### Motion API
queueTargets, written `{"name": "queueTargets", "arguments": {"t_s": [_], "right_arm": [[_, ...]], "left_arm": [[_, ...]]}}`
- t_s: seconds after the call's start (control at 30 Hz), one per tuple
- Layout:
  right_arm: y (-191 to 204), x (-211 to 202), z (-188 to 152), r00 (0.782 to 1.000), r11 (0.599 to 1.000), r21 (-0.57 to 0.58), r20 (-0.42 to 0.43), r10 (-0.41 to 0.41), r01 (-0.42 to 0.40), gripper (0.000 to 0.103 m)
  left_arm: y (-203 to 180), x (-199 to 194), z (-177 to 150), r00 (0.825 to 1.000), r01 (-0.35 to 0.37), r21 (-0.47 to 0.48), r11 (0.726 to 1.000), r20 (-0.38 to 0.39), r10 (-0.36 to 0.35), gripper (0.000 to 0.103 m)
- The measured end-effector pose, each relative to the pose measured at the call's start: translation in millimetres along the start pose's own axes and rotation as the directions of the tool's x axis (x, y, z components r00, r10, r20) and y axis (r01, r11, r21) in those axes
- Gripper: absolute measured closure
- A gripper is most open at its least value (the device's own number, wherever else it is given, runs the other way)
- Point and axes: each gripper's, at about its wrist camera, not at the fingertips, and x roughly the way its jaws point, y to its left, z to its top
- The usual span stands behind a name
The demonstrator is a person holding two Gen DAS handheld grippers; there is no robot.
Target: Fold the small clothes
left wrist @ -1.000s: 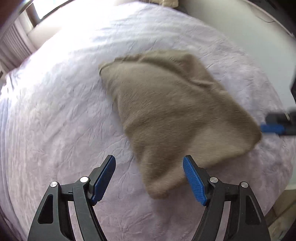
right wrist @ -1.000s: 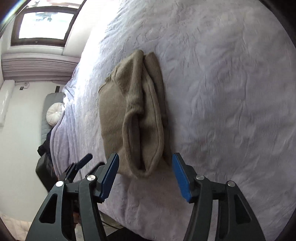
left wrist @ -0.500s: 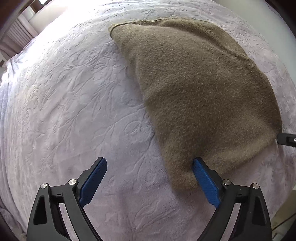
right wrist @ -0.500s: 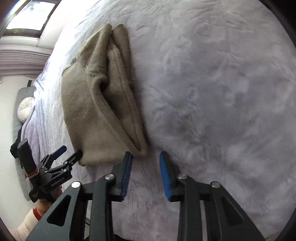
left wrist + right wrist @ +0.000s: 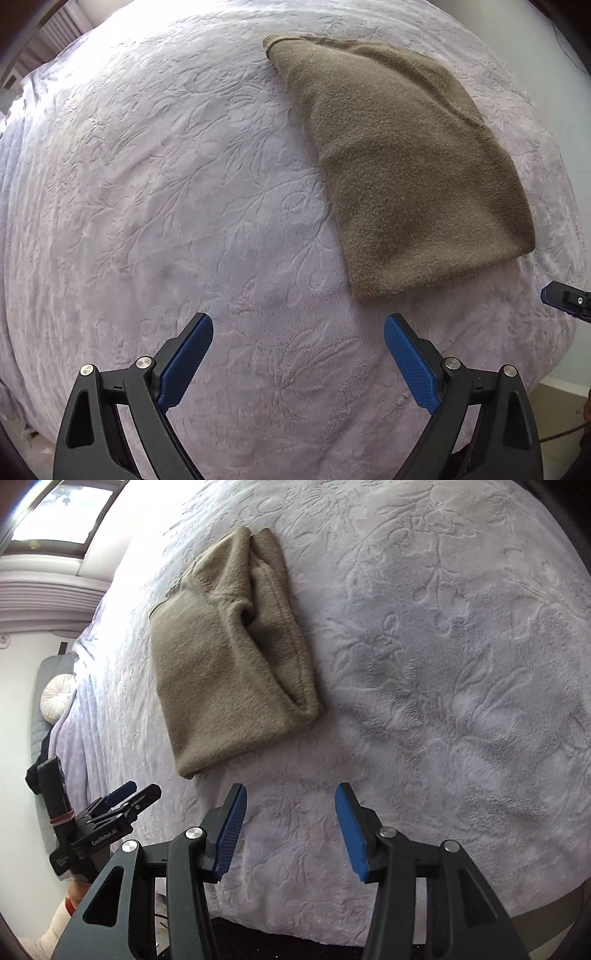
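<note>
Left gripper: our left gripper (image 5: 298, 363) is wide open, with nothing between its blue pads (image 5: 408, 365). Only the bed shows in the gap.
Right gripper: our right gripper (image 5: 290, 830) is opening now, and nothing is between its pads either. In the left view we see only its blue tip (image 5: 565, 299).
Where the cloth is: the brown cloth (image 5: 402, 162) lies just ahead of both grippers, not touching them. From the left gripper it is ahead and to the right. From the right gripper it is ahead and to the left (image 5: 229, 657).
How the cloth looks: it is folded into a thick, flat bundle. One side shows layered, rounded edges (image 5: 280, 635) with a dark pocket between them.
How it feels, we think: soft, fuzzy, floppy and light. It will bend and sag when lifted, not stay stiff. It looks safe from breaking.
Where to grab: we would pinch a near corner (image 5: 364, 291) through all the layers, so the fold does not fall open.
Bed cover: the bed (image 5: 166, 184) has a pale lilac, plushy cover with pressed leaf shapes. It is soft, so pads can push in under an edge.
Far off: a round white cushion (image 5: 55, 699) sits far to the left.
</note>
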Motion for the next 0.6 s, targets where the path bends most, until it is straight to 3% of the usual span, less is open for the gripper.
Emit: {"name": "queueTargets", "arguments": {"t_s": [0.1, 0.17, 0.43, 0.5, 0.6], "right_arm": [[7, -3, -3, 1.000, 1.000, -0.022, -0.004, -0.008, 0.008, 0.044], [15, -2, -3, 1.000, 0.999, -0.038, -0.005, -0.013, 0.012, 0.042], [48, -8, -10, 0.998, 0.986, -0.151, 0.026, -0.064, 0.067, 0.014], [56, -8, -13, 0.997, 0.978, -0.193, 0.029, -0.074, 0.078, 0.000], [59, -8, -17, 0.999, 0.977, -0.208, 0.015, -0.051, 0.053, 0.000]], "left_arm": [[9, -9, -12, 0.999, 0.028, -0.026, 0.999, 0.022, -0.028, 0.007], [14, -11, -10, 0.999, 0.039, -0.042, 0.998, 0.017, -0.038, 0.000], [5, -18, -6, 0.999, 0.028, -0.033, 0.999, -0.019, -0.028, 0.000], [5, -19, -8, 0.999, 0.028, -0.029, 0.999, -0.017, -0.029, 0.000], [5, -20, -9, 1.000, 0.000, -0.026, 1.000, -0.009, 0.000, 0.000]]}}
